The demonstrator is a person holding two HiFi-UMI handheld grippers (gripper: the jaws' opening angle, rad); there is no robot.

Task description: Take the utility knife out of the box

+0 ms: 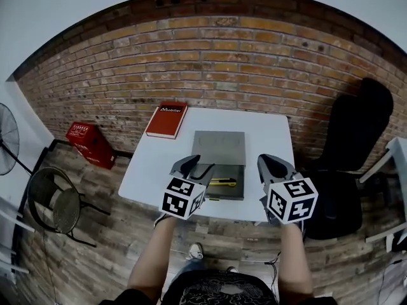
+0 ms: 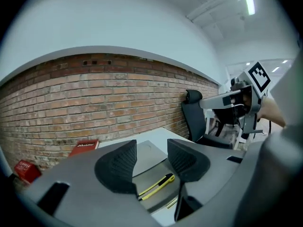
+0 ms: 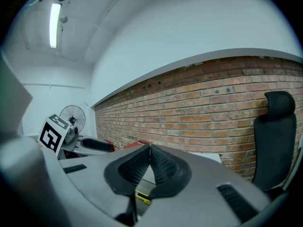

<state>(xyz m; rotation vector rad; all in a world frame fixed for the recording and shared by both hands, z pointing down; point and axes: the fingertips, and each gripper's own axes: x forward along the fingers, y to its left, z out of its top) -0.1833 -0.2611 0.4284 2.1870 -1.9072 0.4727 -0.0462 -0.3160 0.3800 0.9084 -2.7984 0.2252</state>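
Note:
A yellow utility knife [image 1: 222, 182] lies inside an open grey box [image 1: 236, 190] near the front edge of a white table [image 1: 270, 135]. The box's lid [image 1: 219, 147] lies flat behind it. My left gripper [image 1: 193, 166] hovers over the box's left side, open and holding nothing. In the left gripper view the knife [image 2: 156, 185] shows below and between the left gripper's [image 2: 151, 148] spread jaws. My right gripper [image 1: 272, 162] hangs to the right of the box, shut on nothing. In the right gripper view the right gripper's [image 3: 150, 148] pads meet, and a bit of the knife [image 3: 142, 196] shows underneath.
A red book [image 1: 166, 119] lies at the table's back left corner. On the wooden floor stand a red crate [image 1: 92, 143], a round metal chair [image 1: 54, 202] and a fan [image 1: 6, 138] at the left. A black office chair [image 1: 356, 145] is at the right. A brick wall runs behind.

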